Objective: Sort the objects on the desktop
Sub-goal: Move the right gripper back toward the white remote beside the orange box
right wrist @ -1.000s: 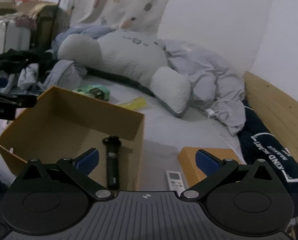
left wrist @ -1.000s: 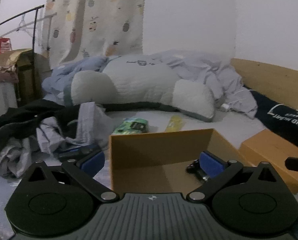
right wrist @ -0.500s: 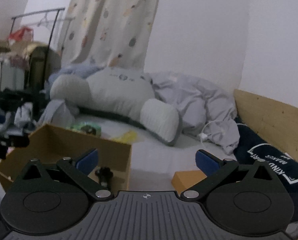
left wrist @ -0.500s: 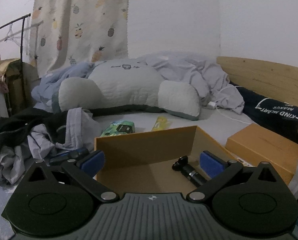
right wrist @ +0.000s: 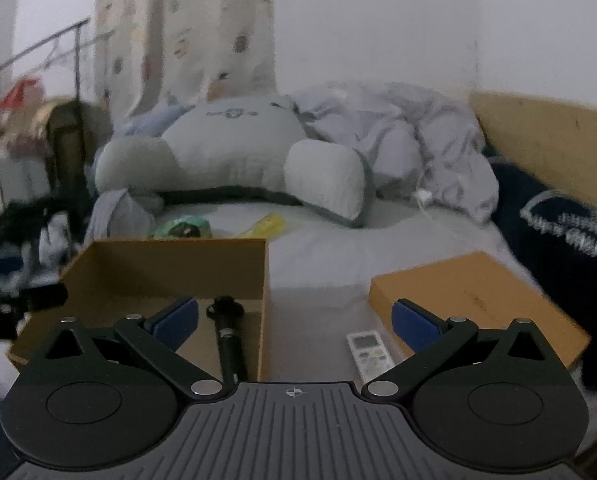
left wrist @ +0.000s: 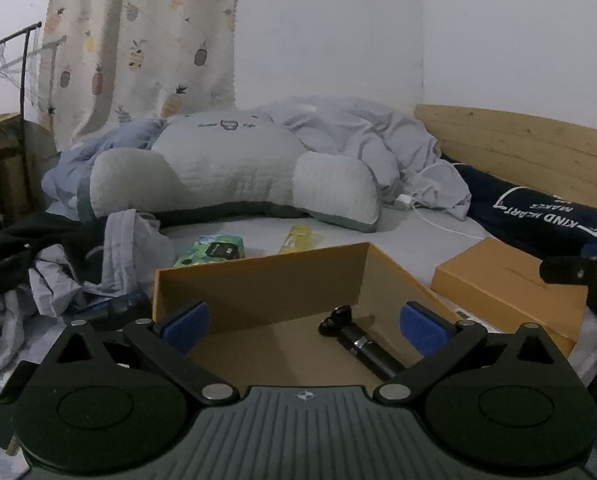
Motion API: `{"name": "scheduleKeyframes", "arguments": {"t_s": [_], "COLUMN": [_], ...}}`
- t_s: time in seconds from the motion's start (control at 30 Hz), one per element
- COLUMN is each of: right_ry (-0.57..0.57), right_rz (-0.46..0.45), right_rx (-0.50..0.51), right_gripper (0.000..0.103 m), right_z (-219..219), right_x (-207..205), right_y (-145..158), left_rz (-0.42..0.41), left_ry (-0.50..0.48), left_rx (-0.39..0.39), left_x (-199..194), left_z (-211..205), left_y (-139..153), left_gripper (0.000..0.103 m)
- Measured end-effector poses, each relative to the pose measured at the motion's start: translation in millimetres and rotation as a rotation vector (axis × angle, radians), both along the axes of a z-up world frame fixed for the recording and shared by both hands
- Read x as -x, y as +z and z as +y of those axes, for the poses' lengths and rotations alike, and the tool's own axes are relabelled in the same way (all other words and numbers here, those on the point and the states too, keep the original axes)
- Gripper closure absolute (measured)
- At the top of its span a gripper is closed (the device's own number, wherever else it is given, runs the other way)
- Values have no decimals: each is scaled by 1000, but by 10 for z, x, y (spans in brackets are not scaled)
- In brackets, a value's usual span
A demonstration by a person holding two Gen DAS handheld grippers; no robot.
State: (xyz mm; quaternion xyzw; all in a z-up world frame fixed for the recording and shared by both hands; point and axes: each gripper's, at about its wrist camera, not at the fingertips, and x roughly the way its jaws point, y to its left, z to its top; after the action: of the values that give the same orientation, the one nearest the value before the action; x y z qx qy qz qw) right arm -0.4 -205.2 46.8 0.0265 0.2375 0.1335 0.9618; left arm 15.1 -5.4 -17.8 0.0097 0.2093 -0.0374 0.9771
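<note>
One black cylindrical tool (left wrist: 360,346) is seen lying inside an open cardboard box (left wrist: 258,284) on the bed (right wrist: 338,248). A white remote (right wrist: 370,354) is laid on the mattress between that box and a closed orange box (right wrist: 474,296). Both the left gripper (left wrist: 302,322) and the right gripper (right wrist: 294,318) are held with fingers spread apart, nothing gripped.
</note>
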Motion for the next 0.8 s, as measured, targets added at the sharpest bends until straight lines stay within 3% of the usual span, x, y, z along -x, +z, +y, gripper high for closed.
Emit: {"name": "scheduleKeyframes", "arguments": {"t_s": [0.5, 0.67, 0.8], "right_ry": [22, 86, 67], "right_rz": [56, 104, 110], "right_rx": [-75, -229, -225], "right_gripper": [0, 0, 0], "right_z": [-120, -245, -282], "right_x": [-105, -124, -137], "right_y": [-74, -78, -57], "left_rz": [14, 18, 18], "left_ry": [6, 9, 3], "left_rx": [8, 16, 14], "left_x": [-21, -33, -33], "left_z": [32, 39, 24], "left_y": [-22, -20, -22], "left_gripper": [0, 0, 0]}}
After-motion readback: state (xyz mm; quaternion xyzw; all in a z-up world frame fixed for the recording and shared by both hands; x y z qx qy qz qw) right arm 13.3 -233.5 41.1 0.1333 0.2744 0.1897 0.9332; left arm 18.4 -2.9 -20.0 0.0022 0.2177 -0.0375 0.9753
